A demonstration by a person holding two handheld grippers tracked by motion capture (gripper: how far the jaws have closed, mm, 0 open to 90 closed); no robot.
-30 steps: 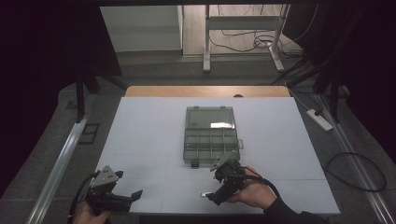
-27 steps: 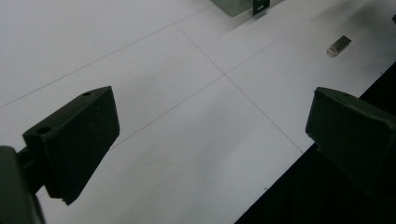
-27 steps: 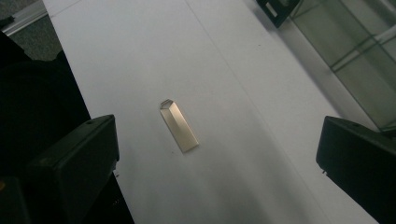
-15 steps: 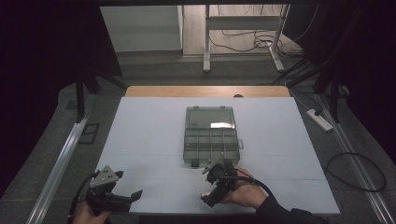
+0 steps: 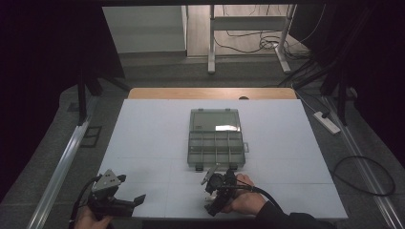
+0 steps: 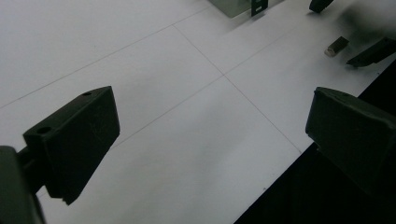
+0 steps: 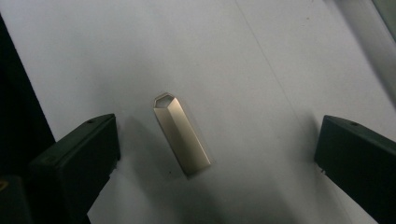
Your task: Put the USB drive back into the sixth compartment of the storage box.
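A small gold-coloured metal stick [image 7: 181, 140] with a hexagonal end lies flat on the white table, between the jaws of my right gripper [image 7: 219, 122]. The jaws stand wide open on either side of it and touch nothing. In the high view the right gripper [image 5: 213, 197] is held low near the table's front edge, just in front of a grey compartment box [image 5: 215, 138]. My left gripper [image 5: 135, 202] hovers open and empty at the front left. In the left gripper view [image 6: 212, 98] the metal stick [image 6: 336, 45] lies farther off.
The compartment box has its clear lid folded back, and its two front latches [image 5: 198, 167] face me. The white table top [image 5: 143, 138] ends close below both grippers at the front edge [image 5: 172, 217]. A wooden strip [image 5: 210, 93] runs along the far side.
The right hand and its gripper have shifted a little to the left along the front of the table. The left gripper has stayed where it was.
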